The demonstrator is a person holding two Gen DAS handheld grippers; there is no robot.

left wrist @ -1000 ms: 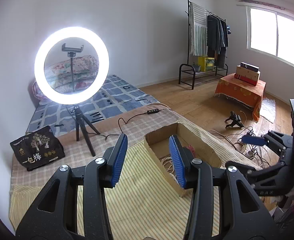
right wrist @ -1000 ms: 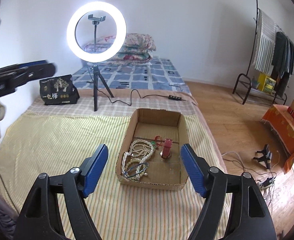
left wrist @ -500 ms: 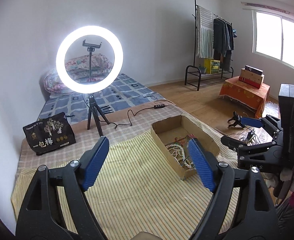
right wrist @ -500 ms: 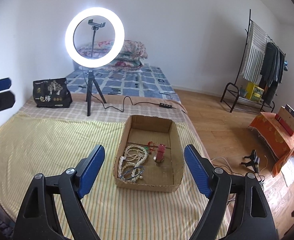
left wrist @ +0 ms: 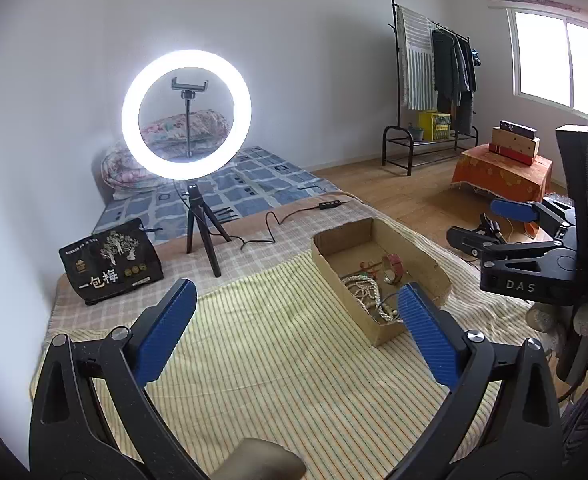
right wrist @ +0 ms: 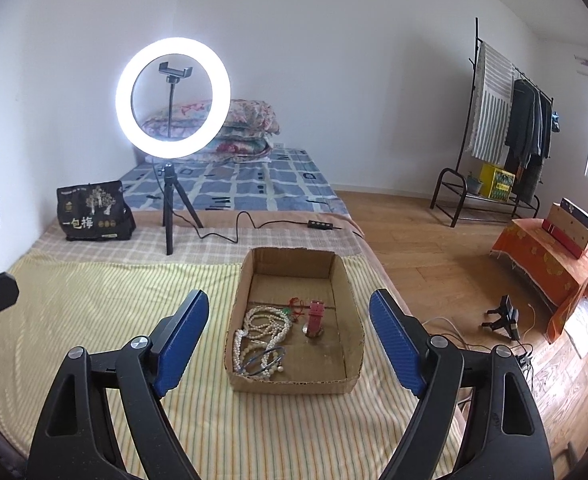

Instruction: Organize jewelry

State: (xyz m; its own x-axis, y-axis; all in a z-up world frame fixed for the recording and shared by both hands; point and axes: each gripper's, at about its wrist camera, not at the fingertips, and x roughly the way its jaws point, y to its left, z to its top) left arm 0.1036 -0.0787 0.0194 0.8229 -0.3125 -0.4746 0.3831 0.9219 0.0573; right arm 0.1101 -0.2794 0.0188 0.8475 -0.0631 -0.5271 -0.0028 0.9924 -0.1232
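Lying tangled in the box [right wrist: 356,344] are pearls [right wrist: 260,330] and a pink watch [right wrist: 315,316], both claws [right wrist: 290,330] spread, empty.

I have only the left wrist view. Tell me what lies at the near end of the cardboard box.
Observer: Pearl necklaces are piled in the near left part of the cardboard box.
Operator: Report anything lying on them.
Observer: A blue bangle lies on their near end, close to the front wall.
Operator: Check the right gripper head-on.
Observer: The right gripper is open with nothing between its fingers; in its own view they frame the box.
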